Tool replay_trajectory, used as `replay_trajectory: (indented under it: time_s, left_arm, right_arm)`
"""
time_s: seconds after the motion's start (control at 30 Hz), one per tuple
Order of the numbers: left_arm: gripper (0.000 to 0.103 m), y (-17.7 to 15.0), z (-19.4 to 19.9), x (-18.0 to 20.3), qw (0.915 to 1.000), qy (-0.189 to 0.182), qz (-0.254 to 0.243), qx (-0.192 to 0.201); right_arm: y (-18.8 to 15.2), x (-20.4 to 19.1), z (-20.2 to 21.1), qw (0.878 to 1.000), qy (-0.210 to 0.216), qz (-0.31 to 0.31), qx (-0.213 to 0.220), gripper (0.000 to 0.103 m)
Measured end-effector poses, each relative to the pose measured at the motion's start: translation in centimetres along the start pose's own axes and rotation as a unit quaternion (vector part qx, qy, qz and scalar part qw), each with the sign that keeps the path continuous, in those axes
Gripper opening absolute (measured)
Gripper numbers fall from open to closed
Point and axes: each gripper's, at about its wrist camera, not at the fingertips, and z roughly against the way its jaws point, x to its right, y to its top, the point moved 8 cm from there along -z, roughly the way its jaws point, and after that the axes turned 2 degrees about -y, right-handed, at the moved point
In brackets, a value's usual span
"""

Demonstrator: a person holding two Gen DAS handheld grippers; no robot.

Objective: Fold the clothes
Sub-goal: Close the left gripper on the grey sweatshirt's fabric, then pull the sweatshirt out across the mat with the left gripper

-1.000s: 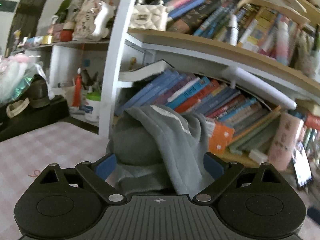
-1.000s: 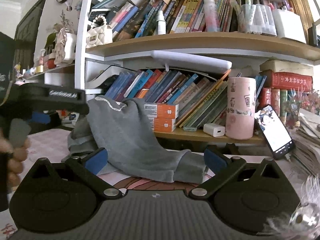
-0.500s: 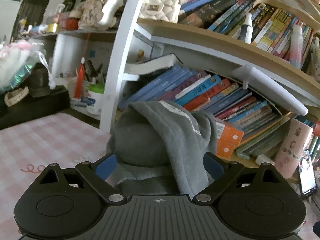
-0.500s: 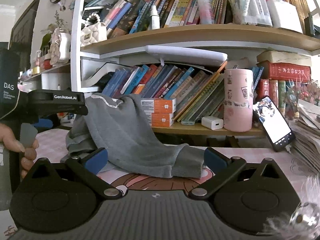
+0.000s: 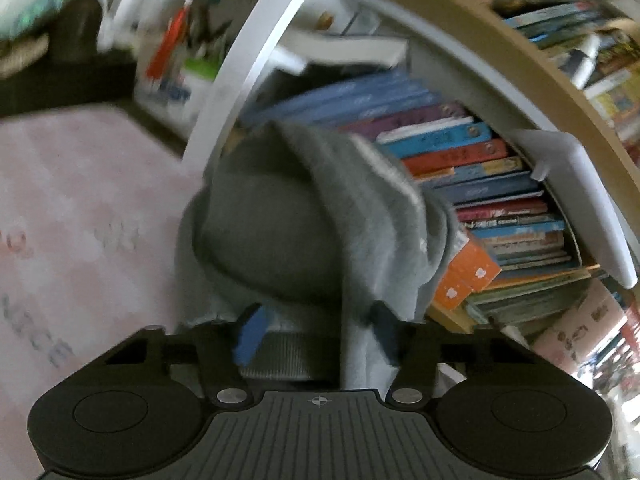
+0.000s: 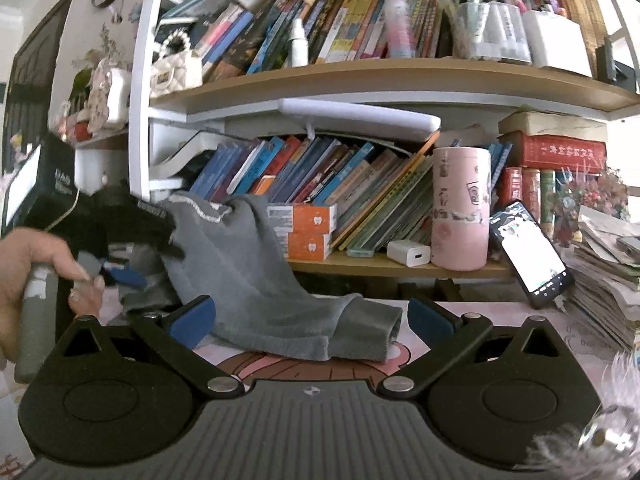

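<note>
Garment (image 6: 256,276): grey, heaped against the bookshelf (image 6: 360,80), not yet folded.

Lies on the worktop (image 5: 80,208), far side, upper part propped on the leaning books (image 6: 320,184); one ribbed cuff trails near, toward the right gripper (image 6: 308,316). Right gripper's jaws wide, cuff between them but untouched. Left gripper (image 5: 316,332), seen in the left wrist view: jaws narrowed with a ribbed band and a fold of cloth between them; blurred, so cannot tell if they grip. Risks, as judged: a pull from the left could drag cloth across the orange boxes (image 6: 308,232) and shift them or the books, since the fabric drapes over them. The pink tumbler (image 6: 460,208) and phone (image 6: 532,256) stand right, clear of the cloth but near the right gripper's sweep. A bunched grasp would take two layers and spoil the fold.
</note>
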Motion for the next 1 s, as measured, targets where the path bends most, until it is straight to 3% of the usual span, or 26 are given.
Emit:
replay_trajectory:
  time_s: [0.17,0.4,0.5,0.53,0.57,0.7,0.8,0.9,0.93,1.0]
  left_arm:
    - [0.051,-0.3,0.1,-0.2,0.9998,-0.01,0.008,-0.014]
    - [0.05,0.6,-1.4,0.3,0.9999,-0.003,0.006,-0.015]
    - [0.031,1.0,-1.5,0.3,0.9997,-0.006,0.006,-0.024]
    - [0.022,1.1,-1.3,0.3,0.9995,-0.011,0.002,-0.028]
    - [0.006,1.2,-0.8,0.3,0.9993,-0.021,-0.003,-0.031]
    - [0.004,1.3,3.8,1.9,0.9963,-0.073,-0.039,-0.02]
    - [0.003,0.5,10.1,4.5,0.9855,-0.134,-0.104,0.008]
    - [0.004,-2.6,16.9,6.6,0.9607,-0.183,-0.207,0.026]
    - [0.004,-4.1,18.8,6.8,0.9511,-0.186,-0.245,0.024]
    - [0.004,-7.3,20.9,5.9,0.9365,-0.158,-0.313,0.0]
  right_arm:
    - [-0.8,-0.4,-0.9,0.998,0.025,0.003,-0.059,0.103]
    - [-1.0,-0.7,-0.6,0.998,0.022,0.009,-0.055,0.103]
    - [-1.1,-0.7,-0.7,0.998,0.028,0.006,-0.058,0.103]
    - [-1.1,-0.8,-0.6,0.998,0.033,0.008,-0.058,0.103]
    - [-1.1,-0.9,-0.6,0.997,0.043,0.008,-0.057,0.103]
    - [-0.9,-1.7,-0.3,0.995,0.088,0.013,-0.051,0.103]
    - [-1.0,-2.5,0.1,0.991,0.11,0.048,-0.054,0.103]
    - [-0.5,-2.6,0.6,0.991,0.104,0.071,-0.041,0.103]
    - [0.0,-2.3,0.8,0.993,0.096,0.065,-0.03,0.103]
    - [1.1,-1.3,1.5,0.995,0.099,0.031,-0.007,0.103]
